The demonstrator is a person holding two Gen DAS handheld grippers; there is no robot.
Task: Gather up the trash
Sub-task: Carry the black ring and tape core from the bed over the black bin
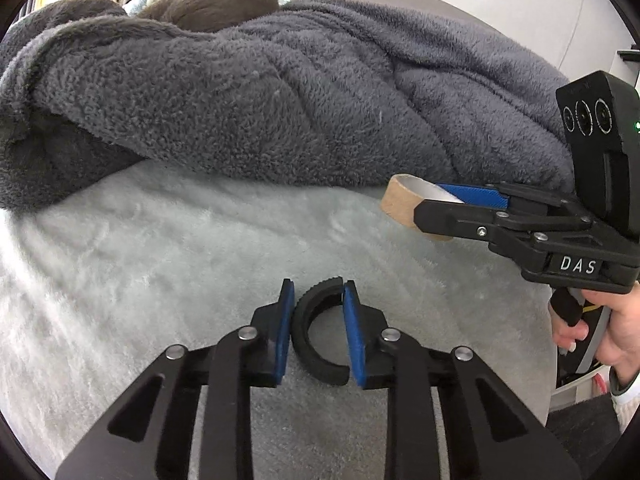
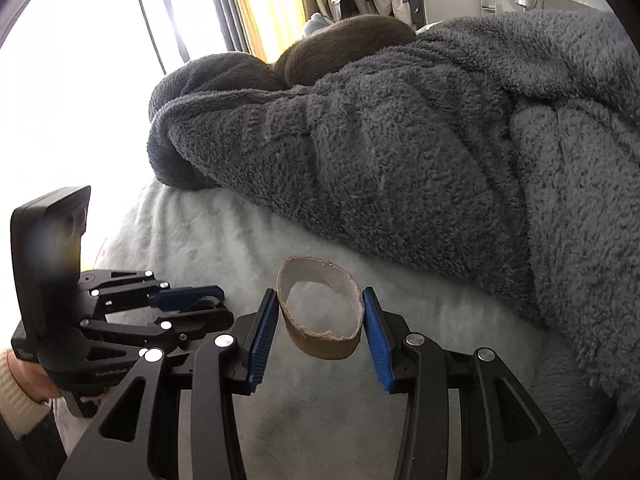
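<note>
**Both grippers loaded, no bin in view**

Left gripper [image 1: 318,332] is closed on a black ribbed ring piece [image 1: 316,340], a broken C-shape, pinched across its width between the blue pads, held just above the pale fleece sheet [image 1: 160,248]. Right gripper [image 2: 322,316] is narrowed onto a short cardboard tube ring [image 2: 320,320], squashed slightly oval; tube axis runs forward along the fingers, open end faces the camera. From the left wrist view the cardboard tube ring [image 1: 404,204] sits far right of the left gripper, well apart from the black piece.

Count: one black ring piece, one cardboard ring, two grippers, each full. One grey fluffy blanket [image 1: 300,100] heaped at the far side, brown cushion [image 1: 224,0] behind it.

Neither view shows a trash container, so which hand is nearer to one can't be told. Next move is likely carrying both pieces off the bed.
</note>
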